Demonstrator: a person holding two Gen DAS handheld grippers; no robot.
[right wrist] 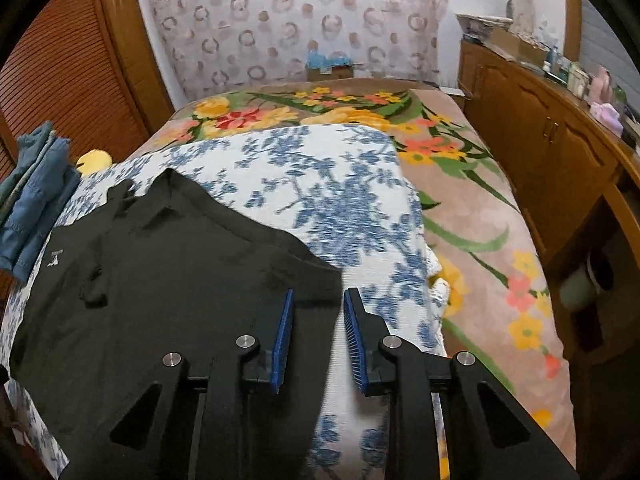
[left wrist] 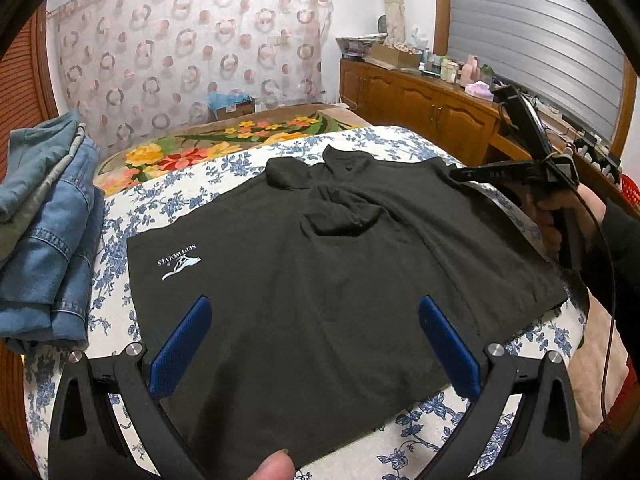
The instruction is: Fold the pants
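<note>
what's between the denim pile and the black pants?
Left wrist view: only a bare strip of floral sheet between the denim pile and black pants.

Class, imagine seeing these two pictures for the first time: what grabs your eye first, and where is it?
A dark garment with a small white logo lies spread across the blue-flowered cover in the middle. Folded denim is stacked at its left edge. Beyond, a bright floral blanket covers the bed.
</note>
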